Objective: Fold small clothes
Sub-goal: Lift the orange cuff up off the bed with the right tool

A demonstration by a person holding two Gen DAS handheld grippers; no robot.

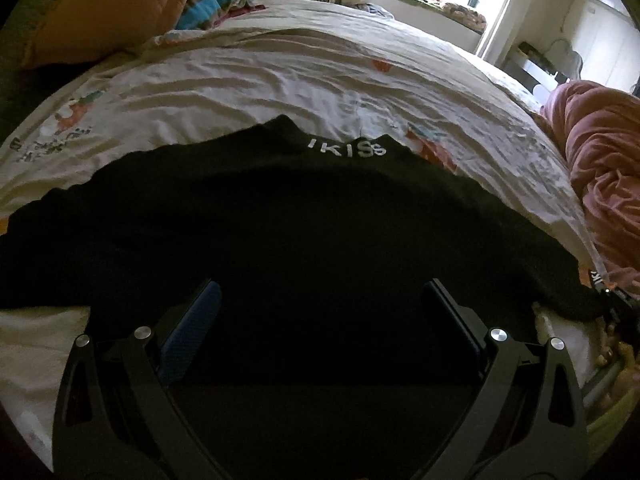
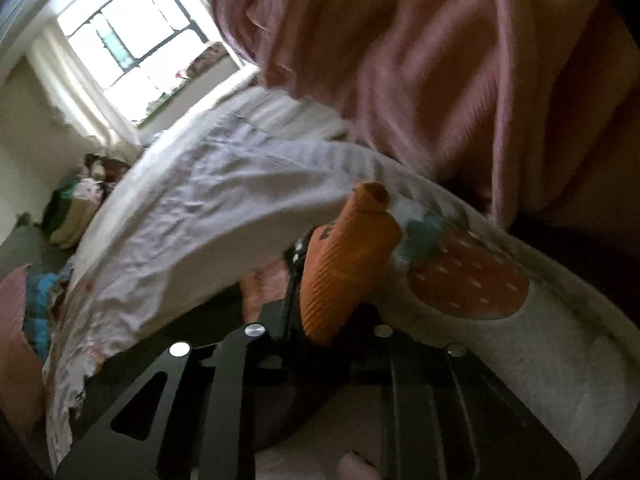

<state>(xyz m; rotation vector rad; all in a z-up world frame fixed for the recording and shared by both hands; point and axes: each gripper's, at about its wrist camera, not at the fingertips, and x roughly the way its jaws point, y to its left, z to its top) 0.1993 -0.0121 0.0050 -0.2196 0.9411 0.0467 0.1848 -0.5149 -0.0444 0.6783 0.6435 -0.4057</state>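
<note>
- Under your left gripper (image 1: 320,328) a black garment (image 1: 280,216) lies spread on the white printed bedsheet (image 1: 248,76); its near part sinks into shadow, so you cannot make out hem, seams or folds there.
- Your left jaws stand wide apart, one blue-padded finger (image 1: 196,332) at 8 o'clock and the other at 4 o'clock, with nothing pinched between them; whether the pads touch the cloth is hard to tell.
- That garment's long axis runs from 9 o'clock to 3 o'clock across the left wrist view, and its collar with white lettering (image 1: 346,148) points to 12 o'clock, away from you.
- Its right sleeve end runs off toward 4 o'clock, where a second strip of lettering shows at the frame's edge, partly cut off.
- From your right wrist the view is blurred; your right gripper (image 2: 316,320) is closed on an orange ribbed sock (image 2: 344,264).
- That sock stands up from the jaws, long axis from 6 o'clock to 12 o'clock, its open cuff at the top; the lower end is hidden between the fingers.
- Behind it at 1 o'clock a pink blanket (image 2: 440,72) fills the frame, and a strawberry print (image 2: 472,284) sits on the sheet at 3 o'clock.
</note>
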